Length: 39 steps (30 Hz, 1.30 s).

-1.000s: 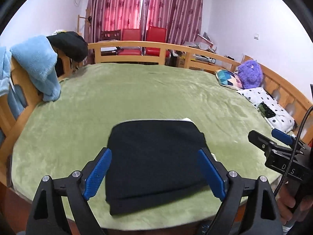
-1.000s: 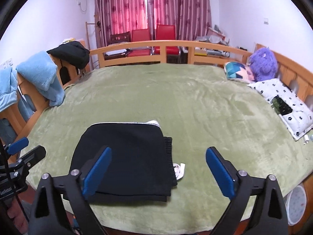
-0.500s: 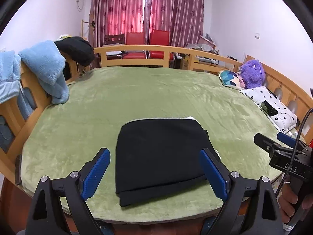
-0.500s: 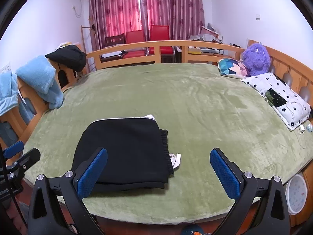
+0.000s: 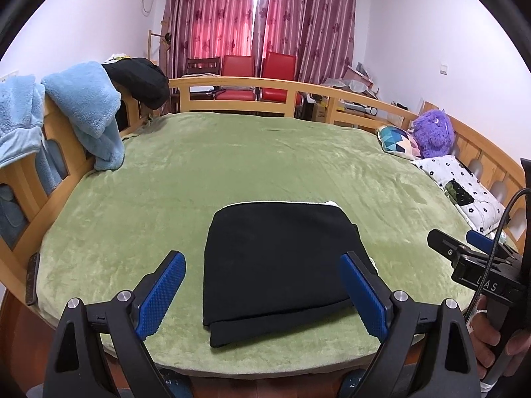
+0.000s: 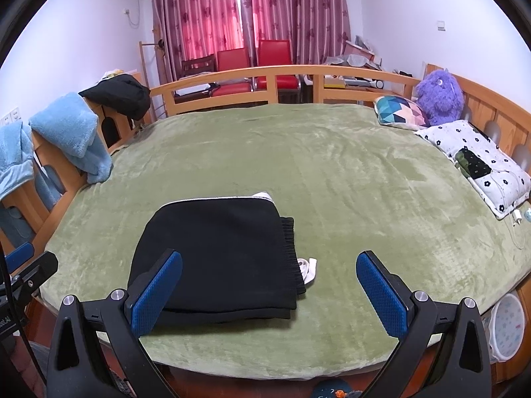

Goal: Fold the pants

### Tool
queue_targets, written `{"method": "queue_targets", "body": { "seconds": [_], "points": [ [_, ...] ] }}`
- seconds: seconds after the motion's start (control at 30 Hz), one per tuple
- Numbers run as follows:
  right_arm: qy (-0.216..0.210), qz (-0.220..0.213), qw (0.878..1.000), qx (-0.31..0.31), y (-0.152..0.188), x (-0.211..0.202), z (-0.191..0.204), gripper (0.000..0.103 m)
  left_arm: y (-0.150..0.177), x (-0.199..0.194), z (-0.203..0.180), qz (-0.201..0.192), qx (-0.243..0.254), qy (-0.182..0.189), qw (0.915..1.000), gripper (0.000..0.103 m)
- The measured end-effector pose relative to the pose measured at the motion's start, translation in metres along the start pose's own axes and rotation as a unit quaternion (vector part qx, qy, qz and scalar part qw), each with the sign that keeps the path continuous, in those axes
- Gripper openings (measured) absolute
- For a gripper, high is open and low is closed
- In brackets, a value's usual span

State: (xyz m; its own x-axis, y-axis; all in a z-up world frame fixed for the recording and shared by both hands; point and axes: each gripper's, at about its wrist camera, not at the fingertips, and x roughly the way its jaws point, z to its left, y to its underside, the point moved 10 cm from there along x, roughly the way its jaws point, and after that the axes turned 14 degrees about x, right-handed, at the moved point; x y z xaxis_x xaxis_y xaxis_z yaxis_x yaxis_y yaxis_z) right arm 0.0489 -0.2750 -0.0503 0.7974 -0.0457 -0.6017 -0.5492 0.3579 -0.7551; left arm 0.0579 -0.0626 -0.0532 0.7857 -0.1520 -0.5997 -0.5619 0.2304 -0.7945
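Note:
The black pants [image 5: 278, 262] lie folded into a flat rectangle on the green blanket near the bed's front edge; they also show in the right wrist view [image 6: 219, 252], with a white drawstring end [image 6: 308, 267] sticking out on the right. My left gripper [image 5: 262, 290] is open and empty, raised above the near edge of the pants. My right gripper [image 6: 268, 290] is open and empty, raised above the bed's front edge, to the right of the pants. The right gripper also shows in the left wrist view [image 5: 464, 248].
The green blanket [image 6: 332, 172] covers the wooden-railed bed [image 5: 232, 83]. Blue towels [image 5: 86, 112] and a black garment [image 5: 142, 79] hang on the left rail. Pillows [image 6: 478, 159] and a purple plush toy [image 6: 438, 96] lie at the right. A white bin [image 6: 507, 325] stands on the floor.
Both grippers have pulled back and up from the folded pants toward the bed's front edge. The pants have not moved.

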Motion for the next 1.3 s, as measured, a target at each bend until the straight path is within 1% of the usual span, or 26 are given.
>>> {"method": "queue_targets", "body": {
  "seconds": [0.3,0.53,1.07,1.3],
  "points": [
    [0.005,-0.002,1.000,0.002,-0.001,-0.003,-0.001,0.103,0.001,0.000,0.000,0.004,0.000,0.002,1.0000,0.094],
    [0.008,0.002,1.000,0.010,-0.003,-0.001,-0.009,0.103,0.001,-0.001,-0.001,0.004,-0.001,0.003,1.0000,0.094],
    [0.009,0.002,1.000,0.007,-0.003,0.001,-0.010,0.103,0.001,-0.002,-0.002,0.004,-0.002,0.001,1.0000,0.094],
    [0.009,0.003,1.000,0.008,-0.003,0.005,-0.021,0.103,0.001,-0.002,-0.002,0.005,-0.003,0.001,1.0000,0.094]
  ]
}}
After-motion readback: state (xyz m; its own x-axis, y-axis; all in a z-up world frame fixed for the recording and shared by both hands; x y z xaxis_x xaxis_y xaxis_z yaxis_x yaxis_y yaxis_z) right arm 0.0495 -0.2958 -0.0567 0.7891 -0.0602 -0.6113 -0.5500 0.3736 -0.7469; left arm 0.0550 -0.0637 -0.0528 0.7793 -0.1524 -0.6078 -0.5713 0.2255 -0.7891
